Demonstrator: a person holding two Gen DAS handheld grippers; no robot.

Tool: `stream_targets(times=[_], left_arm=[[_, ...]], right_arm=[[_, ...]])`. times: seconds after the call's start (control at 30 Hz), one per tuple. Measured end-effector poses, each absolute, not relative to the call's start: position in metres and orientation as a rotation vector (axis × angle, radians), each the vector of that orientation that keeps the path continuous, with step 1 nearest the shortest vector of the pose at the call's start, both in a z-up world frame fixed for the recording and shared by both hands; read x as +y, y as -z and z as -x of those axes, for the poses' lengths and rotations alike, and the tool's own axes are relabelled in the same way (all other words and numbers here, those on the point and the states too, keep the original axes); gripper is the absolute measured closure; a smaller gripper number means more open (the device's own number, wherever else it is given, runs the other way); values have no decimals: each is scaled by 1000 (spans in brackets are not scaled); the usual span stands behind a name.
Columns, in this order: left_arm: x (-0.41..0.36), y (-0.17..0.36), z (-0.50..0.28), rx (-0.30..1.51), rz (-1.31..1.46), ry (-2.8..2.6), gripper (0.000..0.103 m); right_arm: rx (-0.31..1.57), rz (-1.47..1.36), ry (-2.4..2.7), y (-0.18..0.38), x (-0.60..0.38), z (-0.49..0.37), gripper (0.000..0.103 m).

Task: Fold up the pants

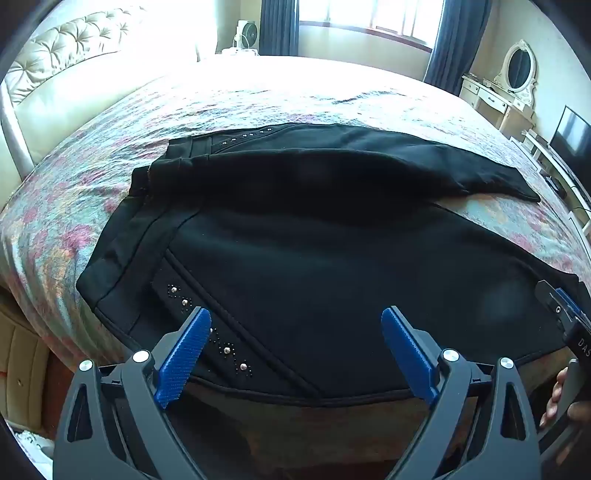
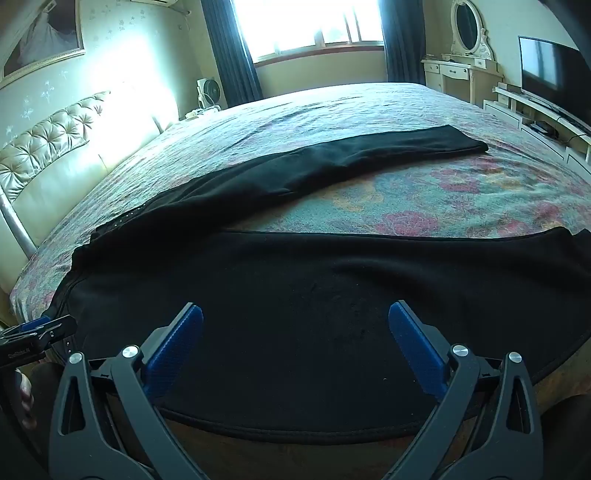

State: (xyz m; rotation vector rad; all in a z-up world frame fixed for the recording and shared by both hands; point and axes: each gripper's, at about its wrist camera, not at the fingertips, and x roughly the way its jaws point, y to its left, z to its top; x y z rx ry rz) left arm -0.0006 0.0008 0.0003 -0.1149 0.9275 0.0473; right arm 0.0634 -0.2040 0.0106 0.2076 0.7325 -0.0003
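Note:
Black pants (image 1: 295, 236) lie spread on the floral bedspread (image 1: 110, 147), waistband to the left, two legs running right with a gap between them. Studs decorate the near pocket (image 1: 207, 325). My left gripper (image 1: 295, 321) is open and empty, hovering over the near edge at the hip. My right gripper (image 2: 295, 317) is open and empty over the near leg (image 2: 332, 288); the far leg (image 2: 332, 162) lies beyond it. The right gripper also shows at the right edge of the left wrist view (image 1: 565, 310), and the left gripper at the left edge of the right wrist view (image 2: 37, 328).
A tufted cream headboard (image 1: 55, 74) stands at the left. A vanity with an oval mirror (image 1: 517, 70), a TV (image 2: 550, 74) on a low cabinet and a fan (image 1: 247, 35) stand beyond the bed. The bed's near edge (image 2: 295, 435) lies just below the grippers.

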Motion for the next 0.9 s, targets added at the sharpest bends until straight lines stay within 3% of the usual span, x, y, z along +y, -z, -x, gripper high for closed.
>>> stream_targets(times=[0.9], left_arm=[[-9,0,2,954,65,-65,11]], right_arm=[[801,-227,-5,0,-200,-62,2]])
